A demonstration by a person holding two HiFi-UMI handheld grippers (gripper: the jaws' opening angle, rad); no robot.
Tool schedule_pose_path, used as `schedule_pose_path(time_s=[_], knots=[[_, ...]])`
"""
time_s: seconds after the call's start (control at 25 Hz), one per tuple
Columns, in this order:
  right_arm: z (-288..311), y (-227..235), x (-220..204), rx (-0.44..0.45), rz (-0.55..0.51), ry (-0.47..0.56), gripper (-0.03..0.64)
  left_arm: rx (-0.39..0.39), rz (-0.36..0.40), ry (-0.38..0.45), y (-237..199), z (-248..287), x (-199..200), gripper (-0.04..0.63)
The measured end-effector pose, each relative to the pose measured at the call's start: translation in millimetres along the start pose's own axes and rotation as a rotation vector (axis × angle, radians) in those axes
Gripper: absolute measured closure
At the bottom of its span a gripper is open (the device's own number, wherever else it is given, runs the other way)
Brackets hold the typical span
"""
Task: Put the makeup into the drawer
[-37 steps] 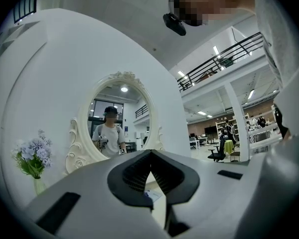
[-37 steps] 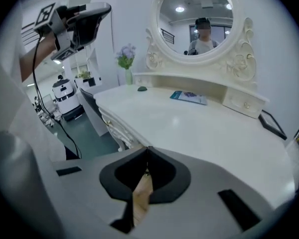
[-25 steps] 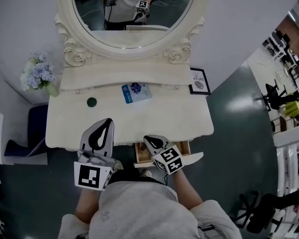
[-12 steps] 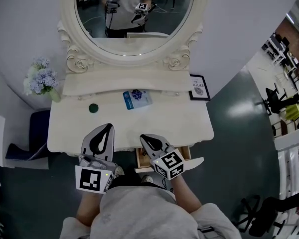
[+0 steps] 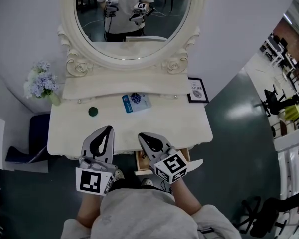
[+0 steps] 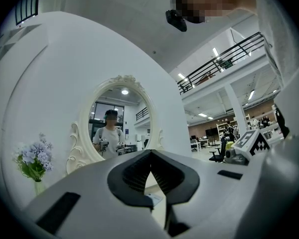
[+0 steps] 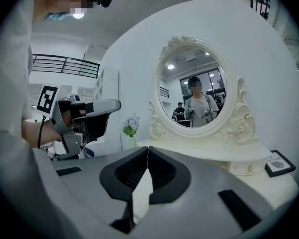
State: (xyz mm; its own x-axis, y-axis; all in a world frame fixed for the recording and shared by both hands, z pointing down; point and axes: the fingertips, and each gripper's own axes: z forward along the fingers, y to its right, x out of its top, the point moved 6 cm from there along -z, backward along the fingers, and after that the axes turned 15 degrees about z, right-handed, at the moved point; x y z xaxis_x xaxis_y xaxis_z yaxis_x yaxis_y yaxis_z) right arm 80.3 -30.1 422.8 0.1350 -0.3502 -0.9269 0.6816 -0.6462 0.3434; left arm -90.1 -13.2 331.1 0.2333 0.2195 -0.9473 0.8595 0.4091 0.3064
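Makeup, as I read it, means two things on the table (image 5: 182, 121): a small green disc (image 5: 92, 111) on the left and a blue packet (image 5: 136, 102) near the middle, close to the back ledge under the mirror. The two lie apart. The packet's long axis runs across the table, a little tilted.

The left tool (image 5: 108, 128) hangs over the table's front edge. The disc lies ahead of it and slightly to its left; the packet lies ahead and to its right. In the left gripper view the left tool (image 6: 150, 152) has its tips pressed together with nothing between them.

The right tool (image 5: 140, 135) also sits at the front edge, and the packet is almost straight ahead of it, so it looks the nearer one for that piece. In the right gripper view its tips (image 7: 147, 148) meet too, and it holds nothing. Either tool would have to spread before a pickup.

The drawer (image 5: 193, 162) stands pulled out below the table's front, under and just right of the right tool
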Motion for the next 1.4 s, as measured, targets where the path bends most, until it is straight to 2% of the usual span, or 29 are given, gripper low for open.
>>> schedule_pose_path(time_s=[0.08, 0.36, 0.52, 0.6, 0.76, 1.4], knots=[[-1, -4, 6, 0.007, -0.002, 0.019, 0.595, -0.01, 0.003, -0.017, 1, -2, -2, 0.581], [-7, -17, 27, 0.044, -0.019, 0.089, 0.595, 0.004, 0.008, 0.014, 0, -2, 3, 0.581], [-11, -26, 40, 0.056, -0.027, 0.126, 0.595, -0.037, 0.012, -0.059, 3, -8, -5, 0.581], [-12, -29, 44, 0.062, -0.038, 0.14, 0.595, -0.033, 0.01, -0.049, 3, -9, -4, 0.581], [-15, -35, 53, 0.074, -0.044, 0.166, 0.595, 0.007, 0.002, 0.026, -1, -5, 6, 0.581], [-29, -57, 74, 0.092, -0.111, 0.235, 0.595, -0.003, 0.01, 0.017, -1, -11, 9, 0.581]])
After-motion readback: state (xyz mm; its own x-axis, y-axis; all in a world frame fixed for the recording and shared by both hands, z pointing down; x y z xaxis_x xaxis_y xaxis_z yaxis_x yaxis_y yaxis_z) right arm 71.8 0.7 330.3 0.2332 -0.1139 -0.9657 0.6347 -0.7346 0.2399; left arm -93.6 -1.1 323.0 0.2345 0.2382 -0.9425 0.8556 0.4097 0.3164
